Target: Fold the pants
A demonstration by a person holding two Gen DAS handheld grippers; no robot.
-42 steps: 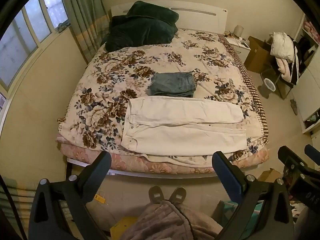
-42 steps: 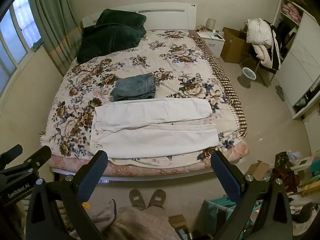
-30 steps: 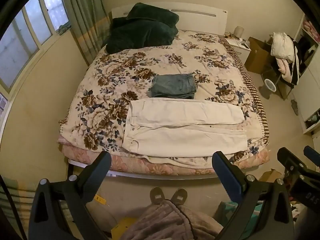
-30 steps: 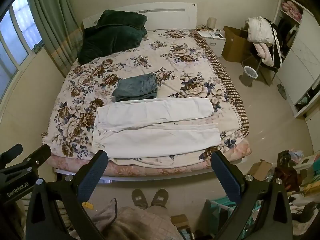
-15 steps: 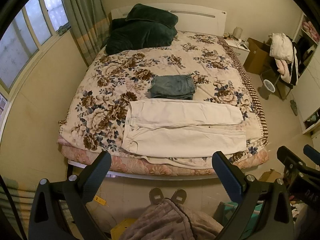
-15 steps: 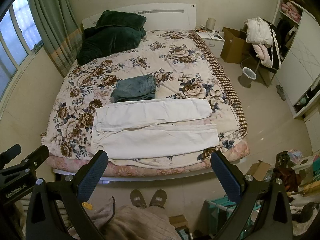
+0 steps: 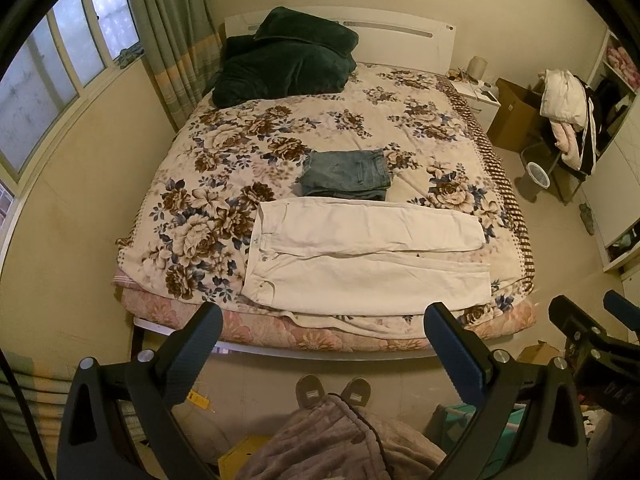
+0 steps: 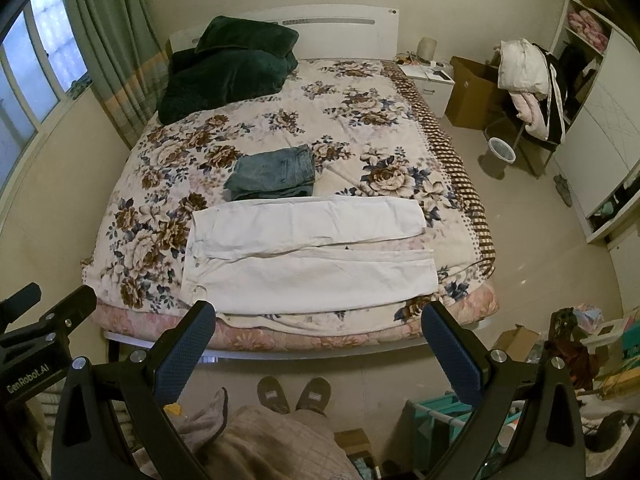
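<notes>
Far ahead and to the left of both grippers, a dark green blanket (image 7: pixel 280 60) is heaped at the head of the floral bed (image 7: pixel 224 184), against the white headboard (image 8: pixel 340 28). Straight ahead, folded jeans (image 7: pixel 346 174) lie just beyond the white pants (image 7: pixel 360 256), close to their far edge. To the right stand a cardboard box (image 8: pixel 474 92), a small bin (image 8: pixel 501 151) and a chair piled with clothes (image 8: pixel 524 68). Nothing lies between the grippers and the pants.

The pants lie flat near the bed's near edge, long axis running across the view, waistband to the left, leg ends to the right, legs side by side.

The left gripper (image 7: pixel 320 330) and the right gripper (image 8: pixel 316 326) are spread wide, holding nothing, above the floor short of the bed.
</notes>
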